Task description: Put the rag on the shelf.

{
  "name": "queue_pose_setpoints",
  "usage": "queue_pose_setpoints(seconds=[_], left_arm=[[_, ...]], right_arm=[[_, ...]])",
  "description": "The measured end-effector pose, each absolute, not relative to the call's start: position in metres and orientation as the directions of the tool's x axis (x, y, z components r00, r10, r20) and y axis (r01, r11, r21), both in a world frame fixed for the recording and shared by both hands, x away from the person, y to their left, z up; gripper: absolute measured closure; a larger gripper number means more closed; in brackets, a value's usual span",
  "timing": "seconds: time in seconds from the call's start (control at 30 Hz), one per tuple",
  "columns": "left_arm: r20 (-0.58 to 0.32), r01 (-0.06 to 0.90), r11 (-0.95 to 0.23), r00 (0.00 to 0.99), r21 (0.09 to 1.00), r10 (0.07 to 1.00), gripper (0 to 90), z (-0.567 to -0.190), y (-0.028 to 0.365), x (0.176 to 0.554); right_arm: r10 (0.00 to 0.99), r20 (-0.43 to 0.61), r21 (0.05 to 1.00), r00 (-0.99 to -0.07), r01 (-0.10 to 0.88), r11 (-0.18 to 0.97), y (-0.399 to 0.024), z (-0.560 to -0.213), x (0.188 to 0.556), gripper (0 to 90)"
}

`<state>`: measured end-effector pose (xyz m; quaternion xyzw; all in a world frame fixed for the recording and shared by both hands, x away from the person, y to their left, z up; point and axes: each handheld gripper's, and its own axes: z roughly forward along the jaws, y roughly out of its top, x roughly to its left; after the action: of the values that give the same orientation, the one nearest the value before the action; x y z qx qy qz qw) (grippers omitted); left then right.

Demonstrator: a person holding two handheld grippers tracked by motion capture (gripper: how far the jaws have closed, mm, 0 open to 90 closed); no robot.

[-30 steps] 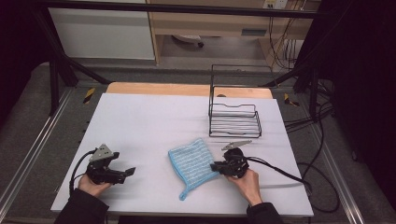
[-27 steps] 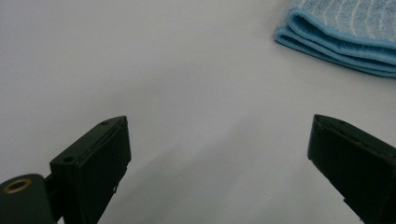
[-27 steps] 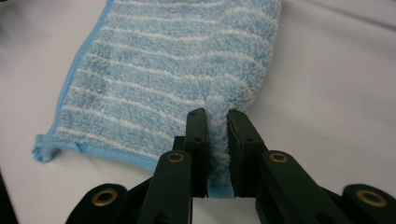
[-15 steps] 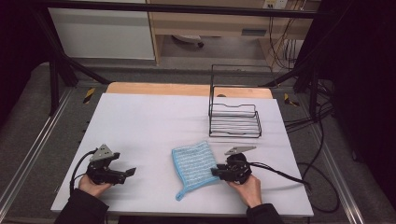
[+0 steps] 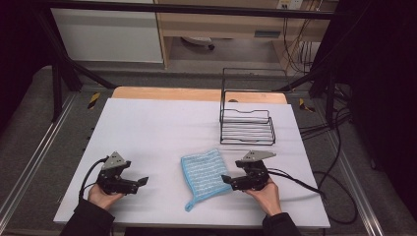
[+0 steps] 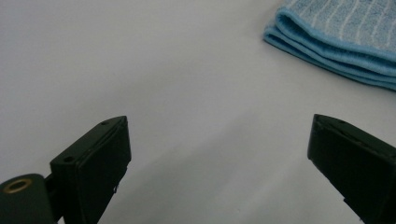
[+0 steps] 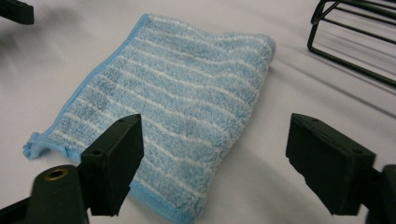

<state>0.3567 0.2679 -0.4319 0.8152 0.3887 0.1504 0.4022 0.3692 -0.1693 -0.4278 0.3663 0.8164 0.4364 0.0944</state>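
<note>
right gripper [image 5: 227, 180]: now drawn back off folded blue cloth [image 5: 205, 172], jaws wide, empty | left gripper [image 5: 142, 182]: unmoved, wide, empty | cloth flat mid-table, released beside wire rack [image 5: 247, 126]

You have no text, number or brand you can read anywhere here: the small blue label [image 5: 267, 34] on the wooden furniture at the far side and the yellow-and-black striped markers [image 5: 93, 100] beside the table's far corners are too blurred to make out.
</note>
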Motion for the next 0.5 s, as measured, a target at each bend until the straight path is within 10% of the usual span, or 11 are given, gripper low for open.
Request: queue_pose_setpoints(seconds=[0.5], left_arm=[[-0.069, 0.499, -0.344, 0.638, 0.796, 0.767, 6.0, -0.405, 0.227, 0.368]], right_arm=[[0.705, 0.138, 0.798, -0.695, 0.500, 0.337, -0.175, -0.421, 0.369, 3.2]])
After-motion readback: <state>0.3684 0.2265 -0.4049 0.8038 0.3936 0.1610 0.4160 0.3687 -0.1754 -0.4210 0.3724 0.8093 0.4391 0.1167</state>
